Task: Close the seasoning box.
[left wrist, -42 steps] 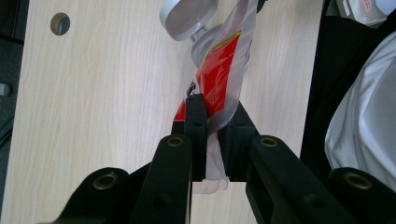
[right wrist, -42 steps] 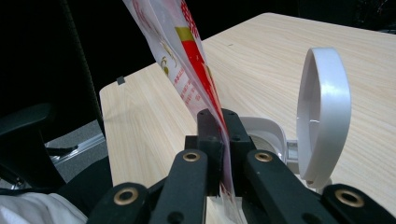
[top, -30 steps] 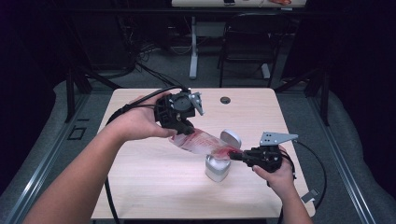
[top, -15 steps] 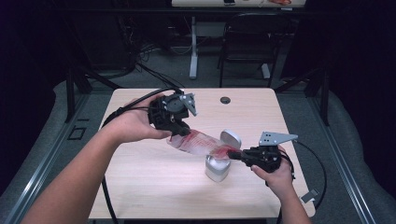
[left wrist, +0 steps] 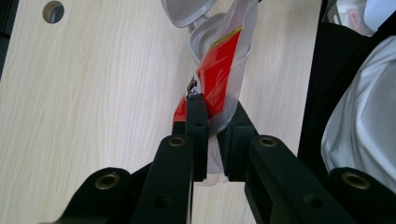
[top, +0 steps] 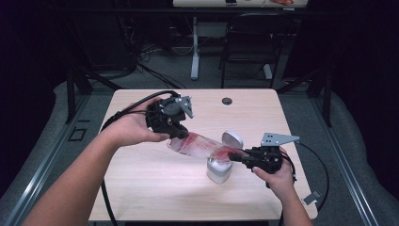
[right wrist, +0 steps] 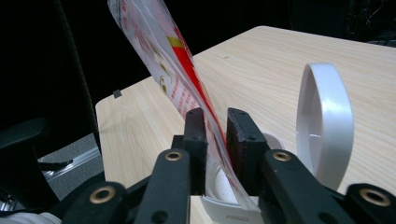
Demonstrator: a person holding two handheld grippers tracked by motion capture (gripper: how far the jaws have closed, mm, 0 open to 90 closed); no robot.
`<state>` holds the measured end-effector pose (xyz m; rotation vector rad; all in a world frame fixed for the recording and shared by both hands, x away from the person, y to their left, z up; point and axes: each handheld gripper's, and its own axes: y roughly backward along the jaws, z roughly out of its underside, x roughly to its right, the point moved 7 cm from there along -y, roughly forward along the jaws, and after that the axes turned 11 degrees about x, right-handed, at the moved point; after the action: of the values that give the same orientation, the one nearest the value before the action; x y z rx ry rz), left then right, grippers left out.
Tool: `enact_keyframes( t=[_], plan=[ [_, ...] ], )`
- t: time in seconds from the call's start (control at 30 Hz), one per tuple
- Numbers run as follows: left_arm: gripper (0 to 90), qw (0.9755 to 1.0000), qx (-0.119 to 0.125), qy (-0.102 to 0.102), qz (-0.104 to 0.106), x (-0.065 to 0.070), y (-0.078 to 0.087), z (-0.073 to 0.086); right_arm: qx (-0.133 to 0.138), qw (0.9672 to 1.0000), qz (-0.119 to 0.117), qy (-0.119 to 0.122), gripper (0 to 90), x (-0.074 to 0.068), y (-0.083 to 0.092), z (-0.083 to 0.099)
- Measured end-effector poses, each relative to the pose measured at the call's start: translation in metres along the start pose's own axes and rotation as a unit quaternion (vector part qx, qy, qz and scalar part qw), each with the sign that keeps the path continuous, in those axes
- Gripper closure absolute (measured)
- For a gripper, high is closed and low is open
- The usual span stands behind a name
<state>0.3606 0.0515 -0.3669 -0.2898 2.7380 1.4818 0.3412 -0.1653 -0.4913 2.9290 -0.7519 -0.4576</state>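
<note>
The left hand-held gripper [top: 176,134] is clamped tight on the upper end of the packet [top: 200,145], holding it slanted above the surface [top: 141,188]. The packet's lower end reaches into the white bin [top: 219,170], whose lid [top: 232,140] stands open. The right hand-held gripper [top: 237,157] has just been opening; its jaws straddle the packet just above the bin, a gap visible on one side. The packet is placed; releasing it remains, I judge.

wooden table [top: 141,188], round cable hole [top: 227,100], chair [top: 249,47]
</note>
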Motion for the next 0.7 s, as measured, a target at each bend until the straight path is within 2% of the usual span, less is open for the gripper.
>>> enact_keyframes(
  t=[0.27, 0.43, 0.7],
  plan=[
    [83.6, 1.0, 0.003, 0.002, -0.002, -0.003, 0.001, 0.004, -0.018, 0.9998, 0.002, 0.0, 75.4, 0.004, -0.002, 0.008],
    [83.6, 0.9999, 0.006, 0.01, 0.001, -0.003, 0.001, 0.007, -0.024, 0.9997, 0.002, -0.001, 75.2, 0.006, -0.002, 0.013],
    [83.5, 0.9999, 0.008, 0.011, 0.001, -0.004, 0.002, 0.01, -0.038, 0.9993, 0.005, 0.001, 77.7, 0.008, -0.006, 0.021]
  ],
)
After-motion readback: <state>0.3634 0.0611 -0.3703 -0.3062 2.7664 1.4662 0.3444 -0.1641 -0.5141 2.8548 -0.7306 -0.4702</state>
